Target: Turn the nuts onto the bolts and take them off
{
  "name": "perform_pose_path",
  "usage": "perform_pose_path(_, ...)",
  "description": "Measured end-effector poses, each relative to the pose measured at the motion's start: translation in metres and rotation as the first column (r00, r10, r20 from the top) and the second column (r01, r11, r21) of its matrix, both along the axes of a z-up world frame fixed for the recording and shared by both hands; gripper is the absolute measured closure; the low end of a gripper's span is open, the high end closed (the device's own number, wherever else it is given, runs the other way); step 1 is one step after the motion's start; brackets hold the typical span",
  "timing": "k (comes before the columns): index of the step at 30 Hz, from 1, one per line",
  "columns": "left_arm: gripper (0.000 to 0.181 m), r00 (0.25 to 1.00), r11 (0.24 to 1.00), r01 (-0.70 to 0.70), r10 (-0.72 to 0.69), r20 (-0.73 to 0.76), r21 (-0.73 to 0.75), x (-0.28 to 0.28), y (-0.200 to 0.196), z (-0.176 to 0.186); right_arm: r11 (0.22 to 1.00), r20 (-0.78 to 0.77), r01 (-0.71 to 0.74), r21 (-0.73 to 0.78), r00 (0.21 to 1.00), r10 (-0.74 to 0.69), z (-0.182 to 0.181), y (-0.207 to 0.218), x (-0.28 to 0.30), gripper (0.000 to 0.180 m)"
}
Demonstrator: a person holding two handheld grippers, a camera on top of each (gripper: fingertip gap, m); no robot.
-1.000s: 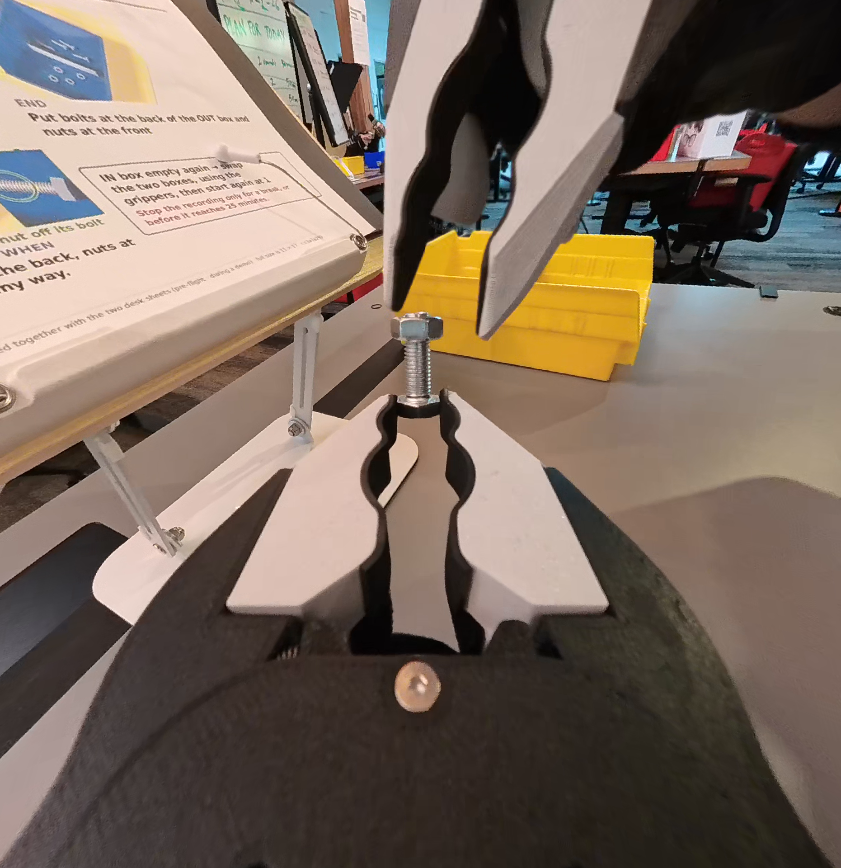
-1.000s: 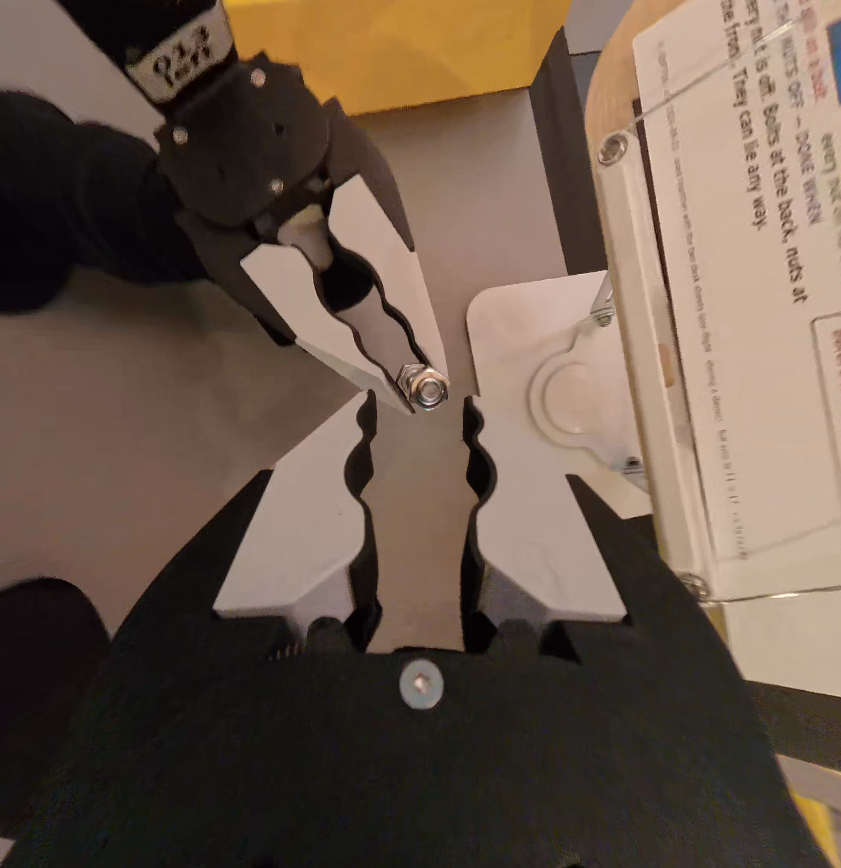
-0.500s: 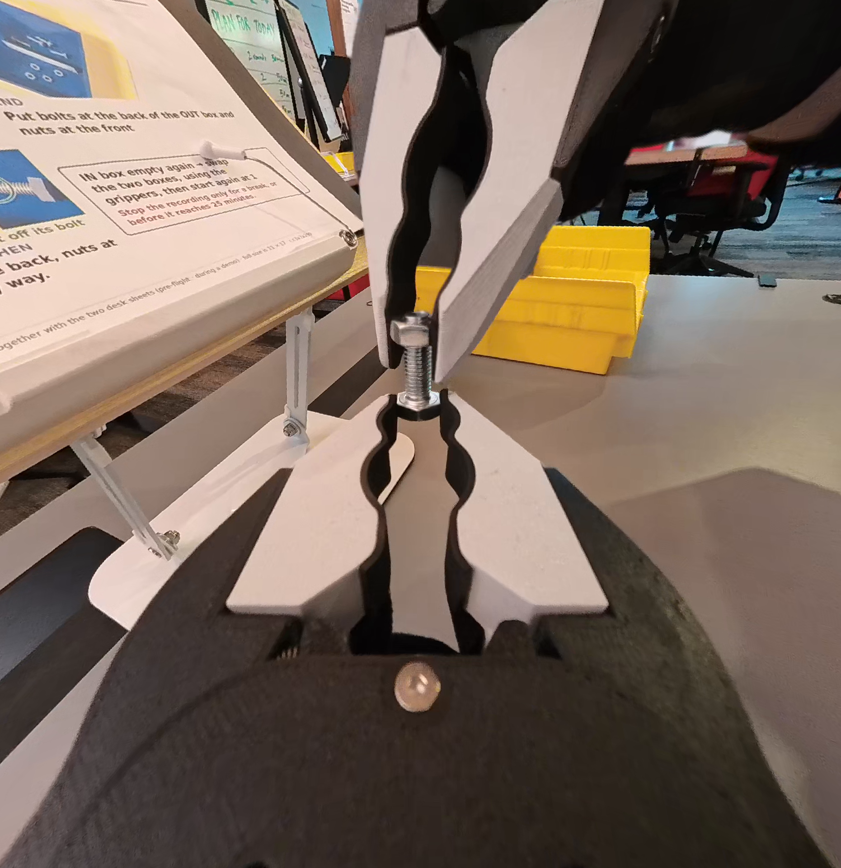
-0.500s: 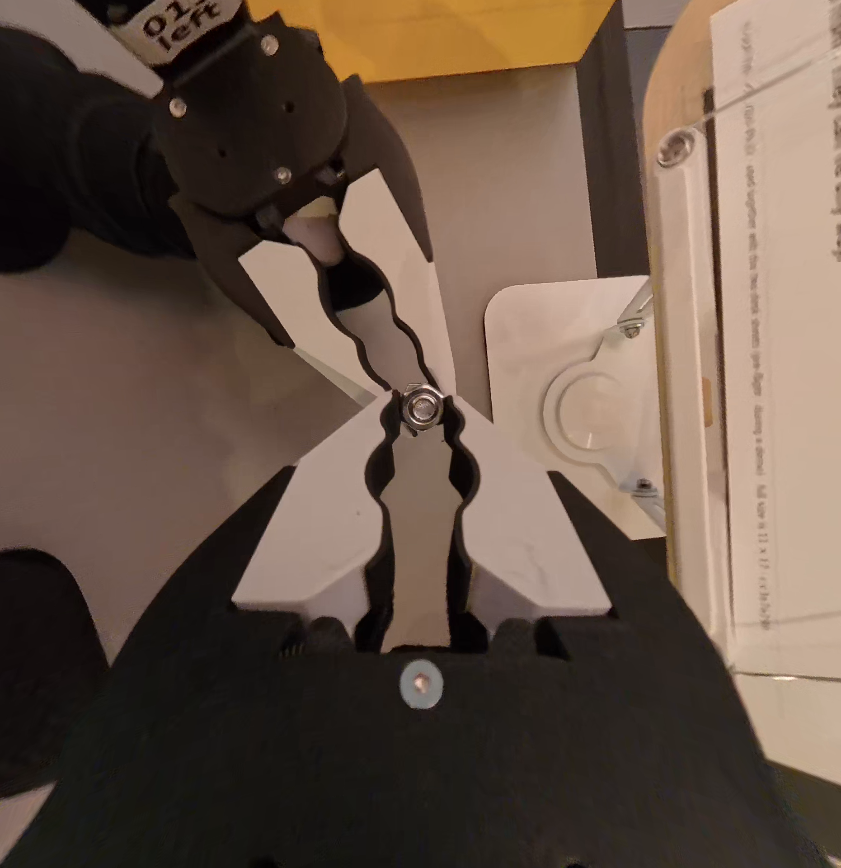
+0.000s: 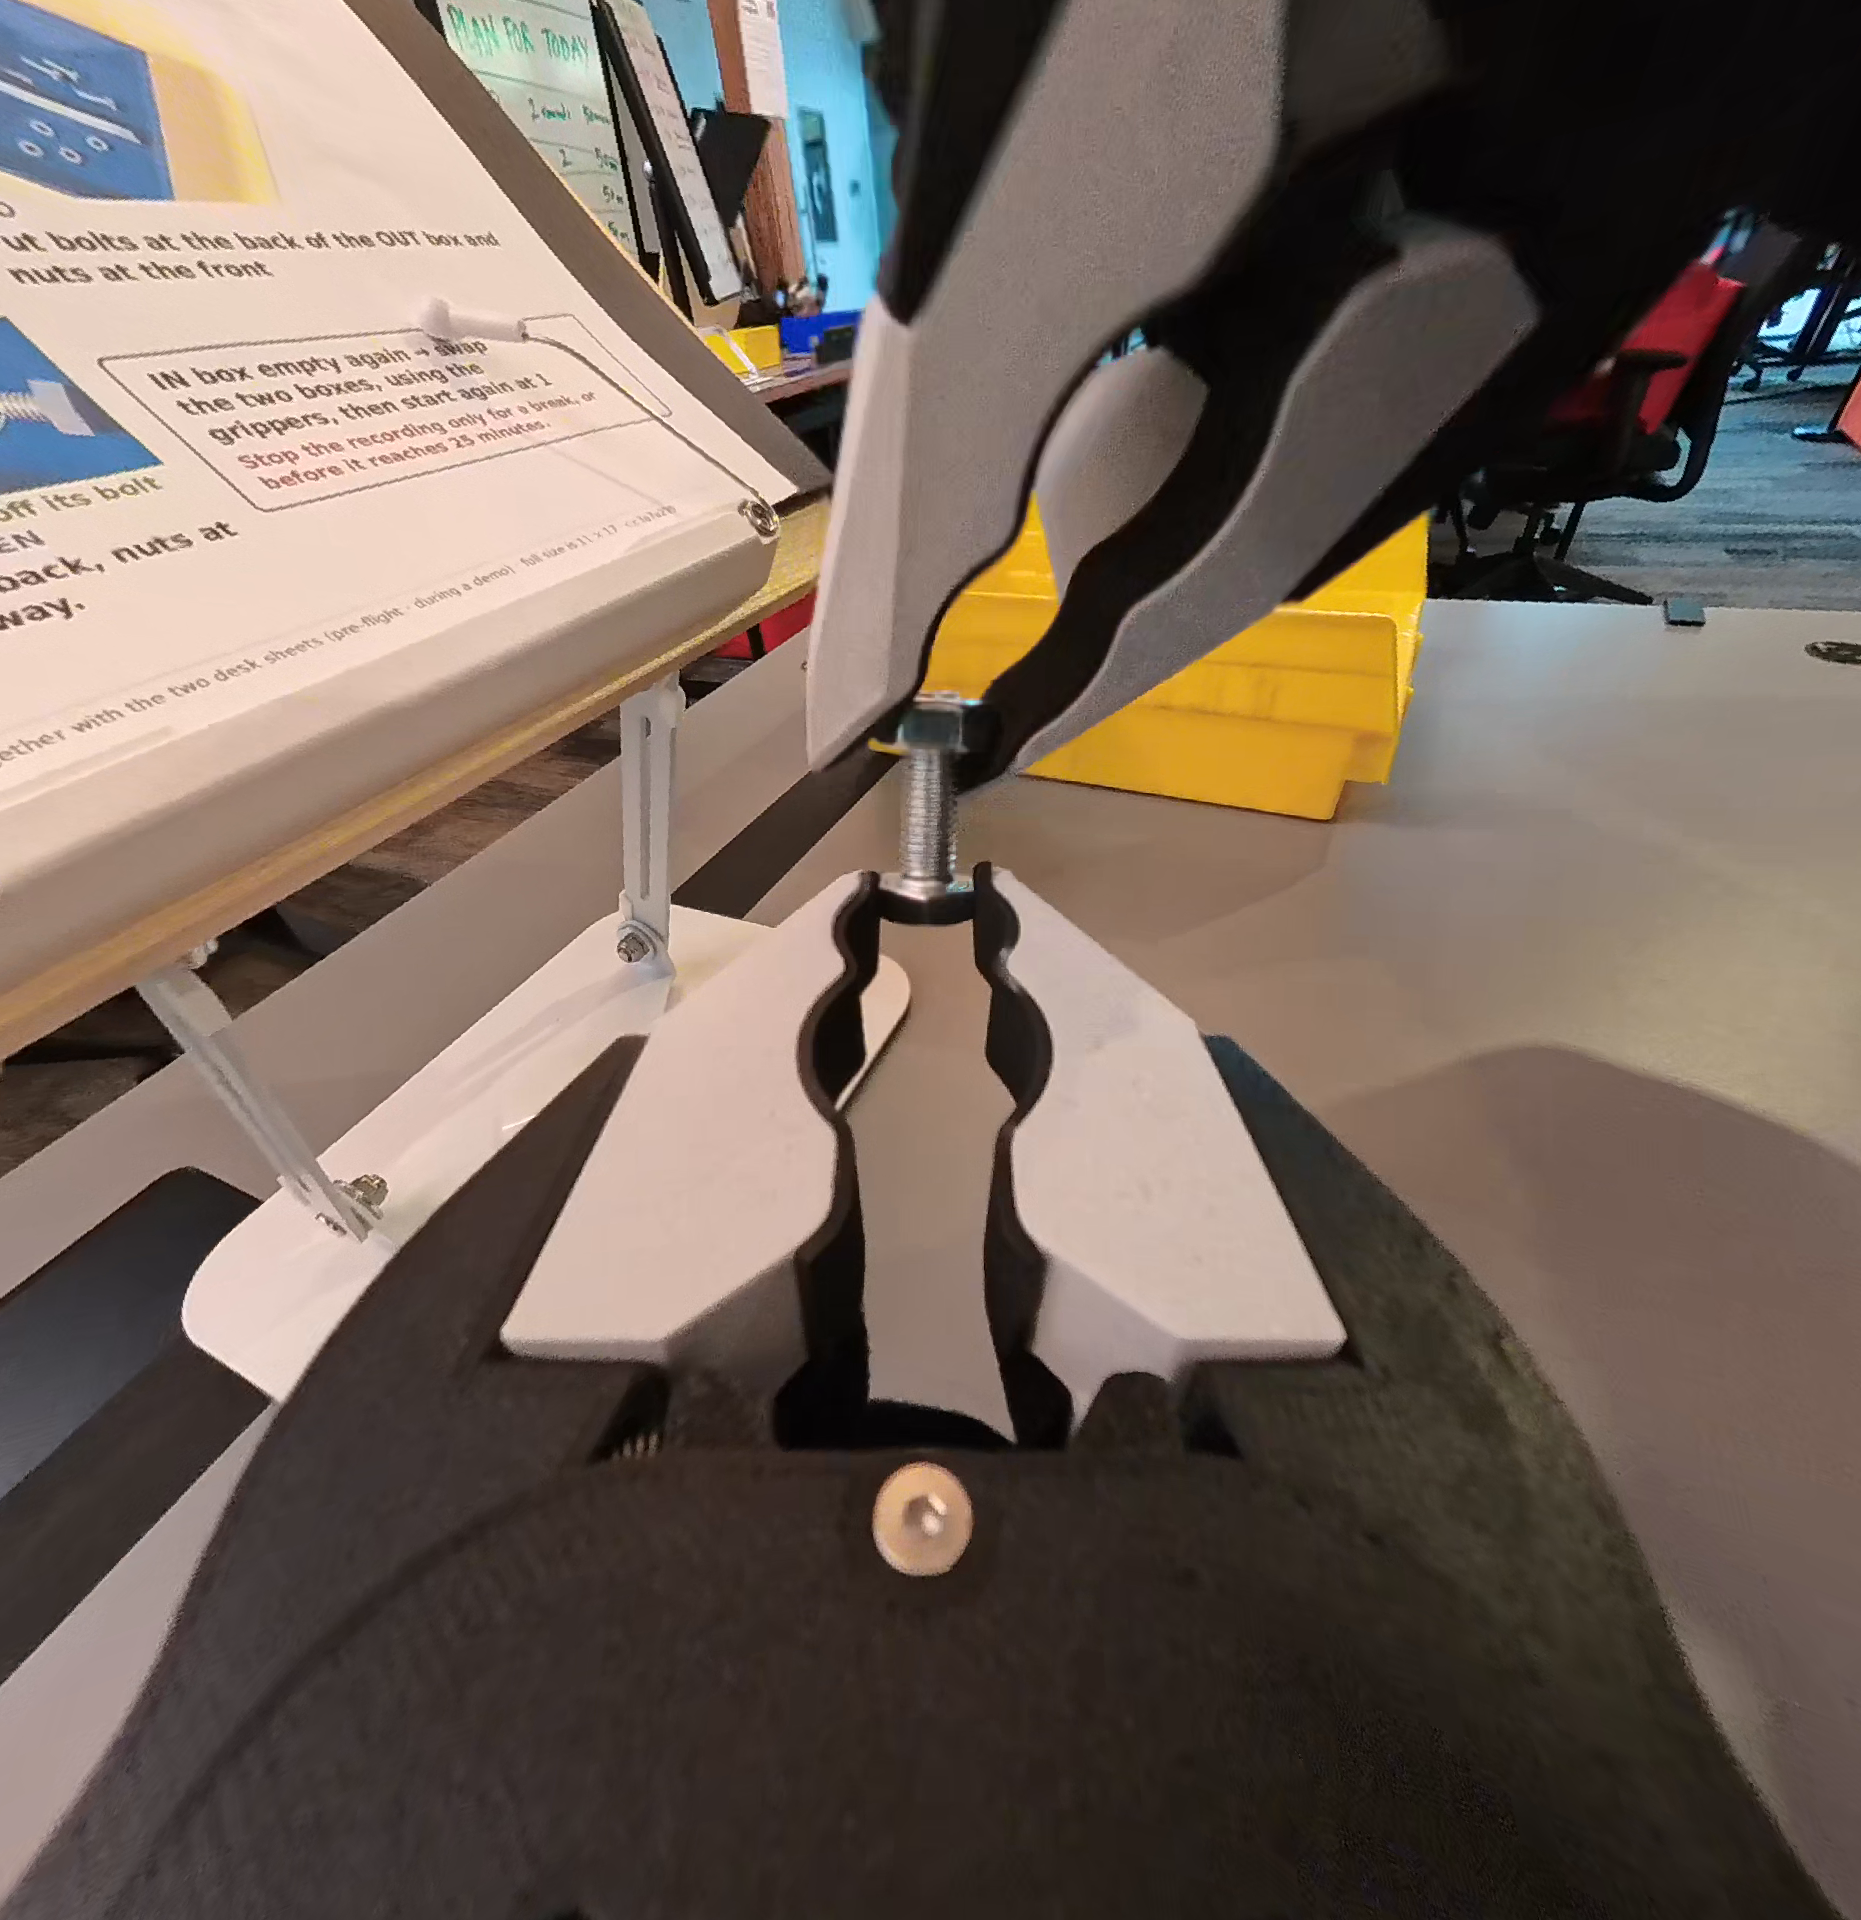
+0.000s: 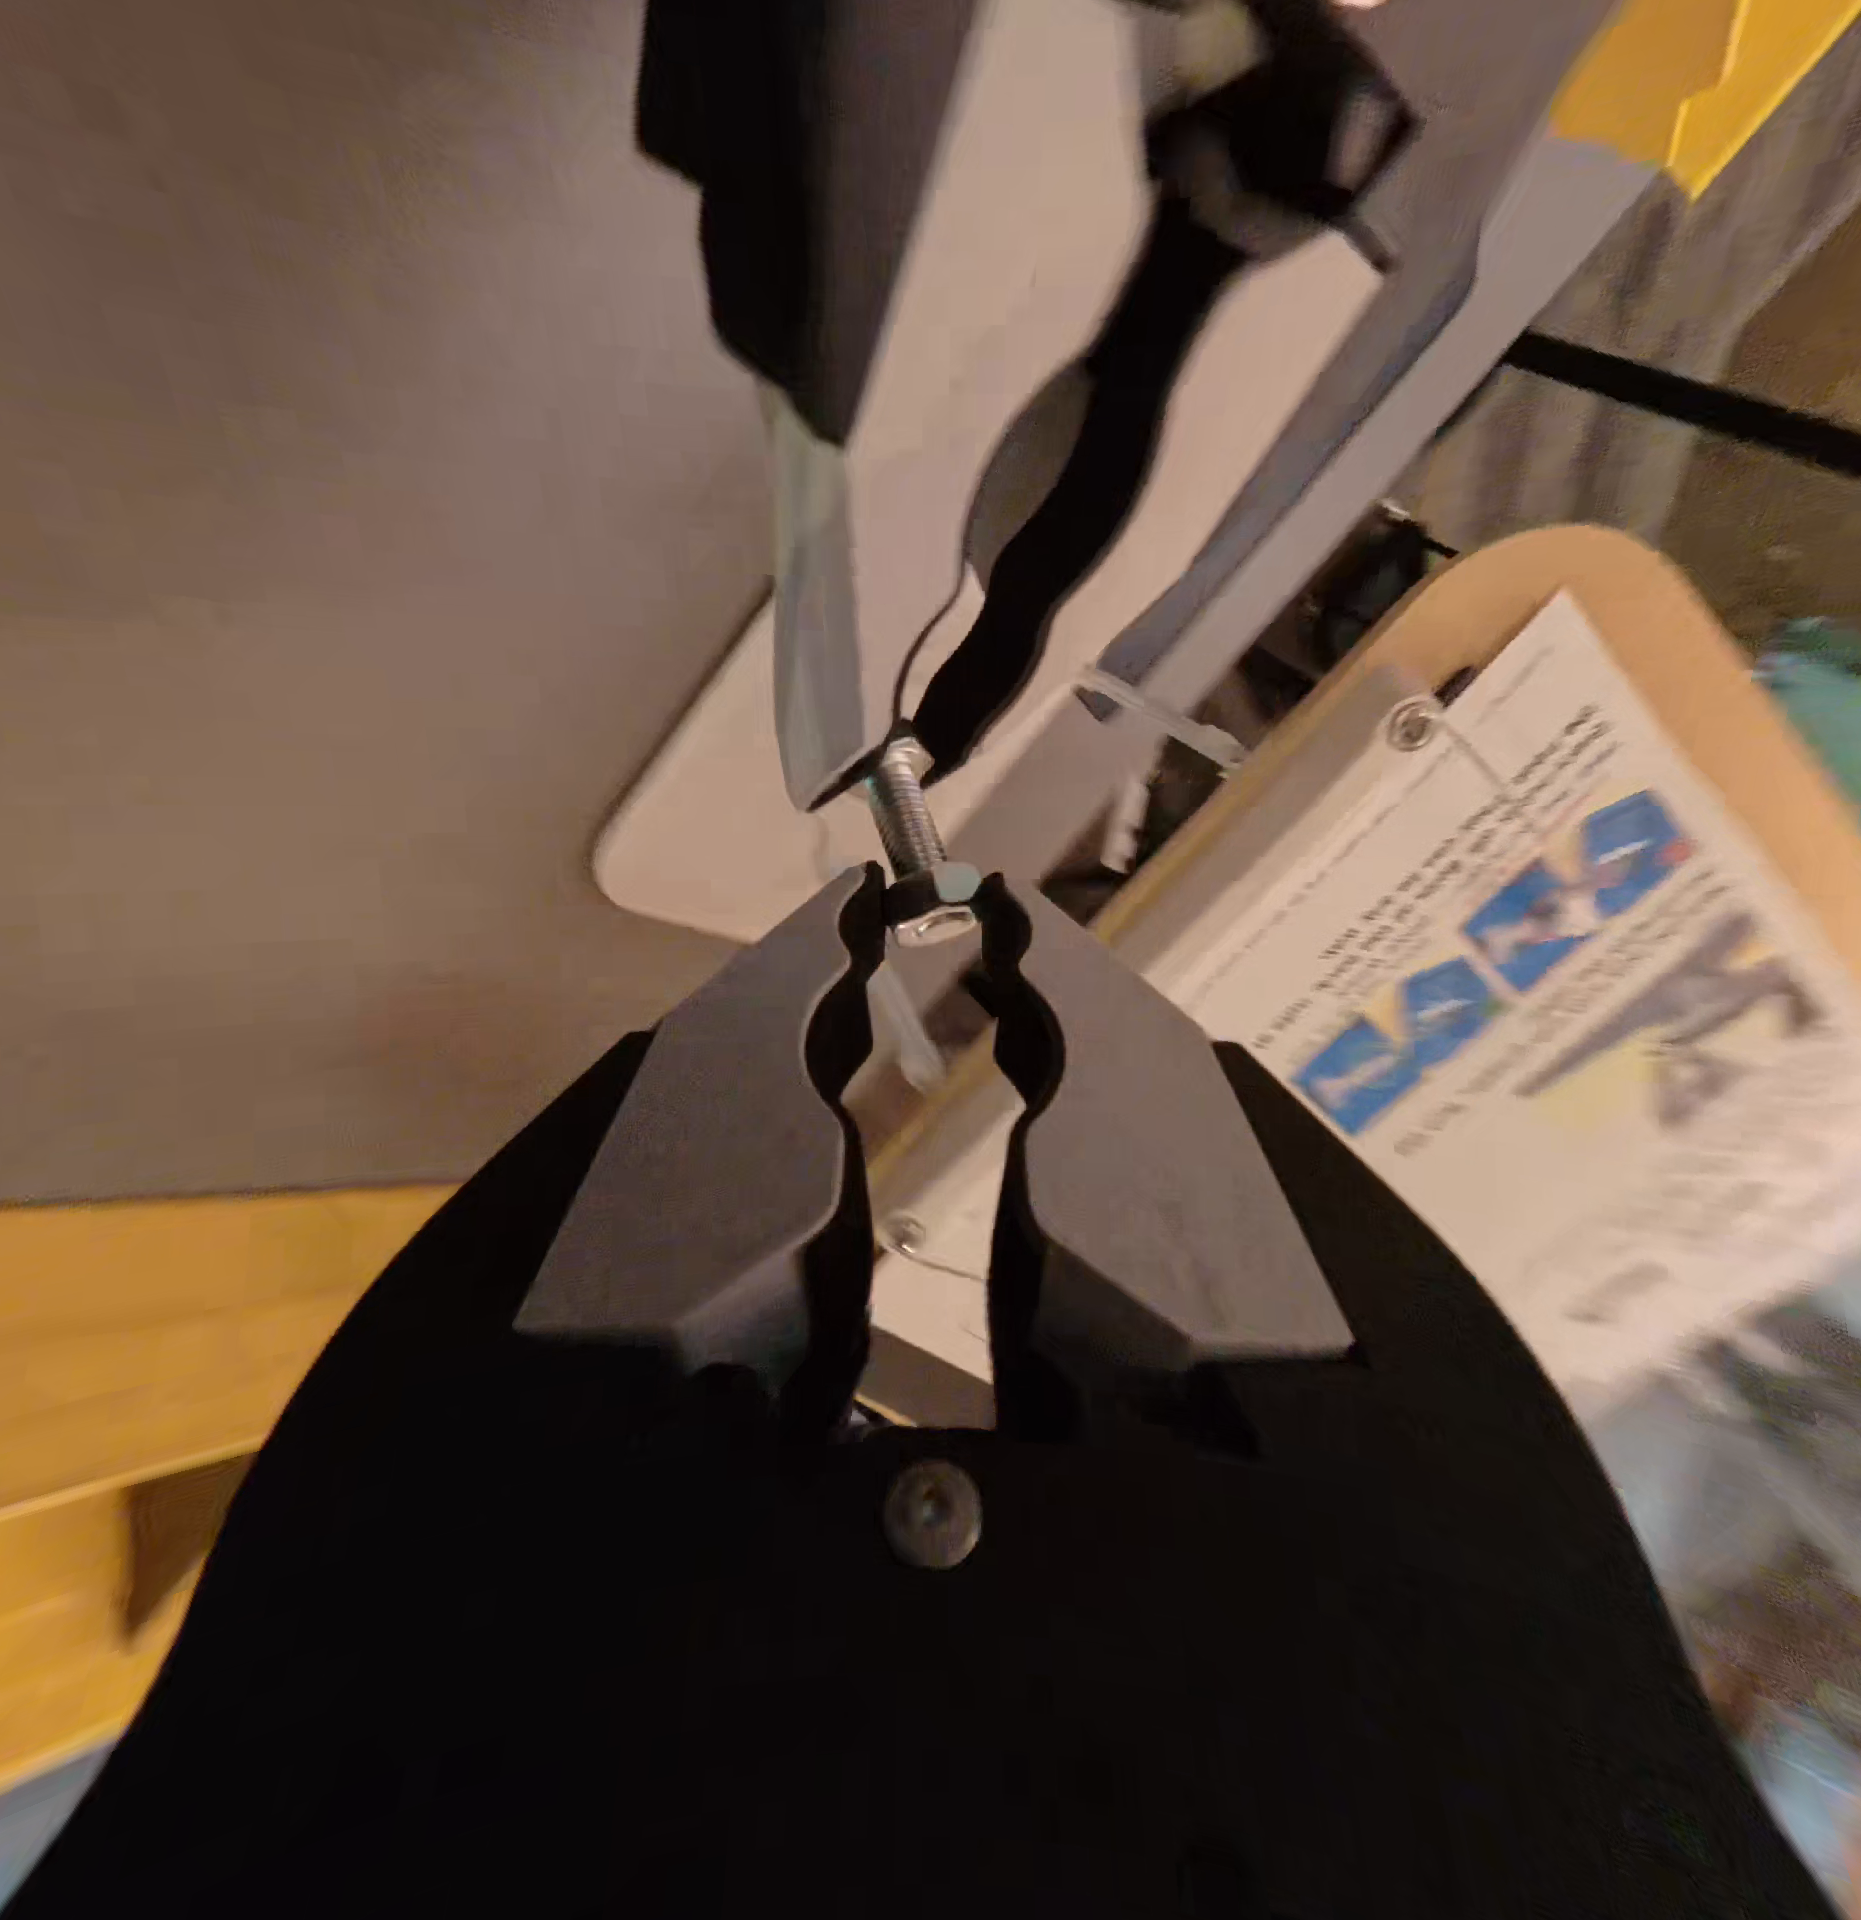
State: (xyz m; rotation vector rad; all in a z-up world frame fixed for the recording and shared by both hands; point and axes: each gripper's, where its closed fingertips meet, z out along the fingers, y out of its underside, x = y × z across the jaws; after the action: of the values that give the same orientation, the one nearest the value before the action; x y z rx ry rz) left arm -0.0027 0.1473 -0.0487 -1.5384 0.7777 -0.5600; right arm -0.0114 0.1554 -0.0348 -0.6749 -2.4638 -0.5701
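A silver bolt [image 5: 928,821] stands upright above the grey table [image 5: 1528,935]. My left gripper [image 5: 926,896] is shut on the hex head at its lower end. My right gripper [image 5: 921,736] comes down from above and is shut on the nut [image 5: 944,722] at the bolt's top end. In the right wrist view, my right gripper [image 6: 931,902] pinches the nut [image 6: 938,906] at its tips. The threaded shaft [image 6: 905,821] runs away from it to the left gripper [image 6: 884,764]. That view is tilted and blurred.
A slanted instruction board [image 5: 334,416] on a white metal stand [image 5: 438,1143] is close on the left. A yellow bin [image 5: 1269,717] sits on the table behind the bolt. Yellow bin parts [image 6: 126,1351] also show in the right wrist view. Office chairs stand far behind.
The right gripper came down open over the bolt's top, shut on the nut, and has twisted around the bolt's axis. The left gripper held the bolt still.
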Motion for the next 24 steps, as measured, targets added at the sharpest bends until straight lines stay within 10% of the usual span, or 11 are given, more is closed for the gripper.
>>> perform_pose_path(1,0.165,1.0,1.0,0.001,-0.001,0.002,-0.002,0.0,0.0,0.0,0.995,0.023,-0.034,0.094,0.999,0.032,0.0,0.002,0.0,0.164)
perform_pose_path(8,0.165,1.0,1.0,-0.001,0.001,0.01,0.0,-0.001,0.0,0.0,0.985,-0.009,-0.007,0.173,1.0,0.009,0.001,0.009,0.002,0.151)
perform_pose_path(13,0.165,1.0,1.0,-0.017,0.017,0.02,0.009,-0.004,0.001,0.004,0.965,-0.18,0.137,-0.225,0.967,-0.179,0.009,-0.006,0.002,0.146)
perform_pose_path(19,0.165,1.0,1.0,-0.014,0.014,0.015,0.008,-0.002,0.001,0.002,0.581,-0.175,0.283,-0.763,0.774,-0.608,0.019,-0.007,0.001,0.148)
perform_pose_path(24,0.165,1.0,1.0,-0.011,0.011,0.006,0.008,-0.001,0.001,0.001,0.338,-0.047,0.285,-0.897,0.698,-0.714,0.008,-0.008,0.001,0.146)
